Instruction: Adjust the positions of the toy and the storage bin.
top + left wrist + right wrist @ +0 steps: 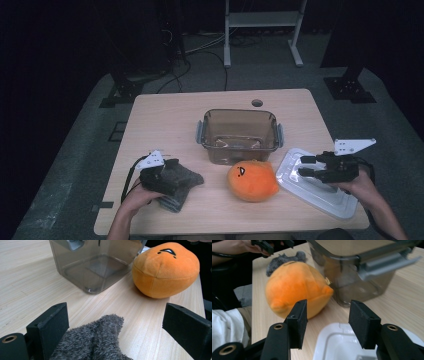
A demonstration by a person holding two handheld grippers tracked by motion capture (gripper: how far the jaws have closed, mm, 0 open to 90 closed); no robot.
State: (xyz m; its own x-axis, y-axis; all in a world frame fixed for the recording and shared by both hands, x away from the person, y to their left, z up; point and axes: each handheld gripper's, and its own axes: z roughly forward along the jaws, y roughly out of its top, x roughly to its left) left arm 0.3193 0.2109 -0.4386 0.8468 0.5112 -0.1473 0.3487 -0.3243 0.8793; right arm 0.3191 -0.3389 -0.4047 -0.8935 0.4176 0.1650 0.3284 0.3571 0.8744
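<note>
A grey fuzzy cloth (187,181) lies at the table's front left. My left gripper (171,168) rests over it. In the left gripper view the cloth (100,340) sits between the wide jaws of the left gripper (115,315); it brushes one jaw and is well apart from the other. An orange plush toy (252,181) sits in the front middle, just before a clear plastic container (239,113). My right gripper (304,166) hovers open over a white lid (320,196) at the front right. Its jaws (328,312) hold nothing and point at the plush (294,287).
The container (362,270) has grey latch handles on both ends and stands empty at the table's middle. A round cable hole (257,103) is near the far edge. A white metal frame (262,20) and cables stand on the floor beyond the table.
</note>
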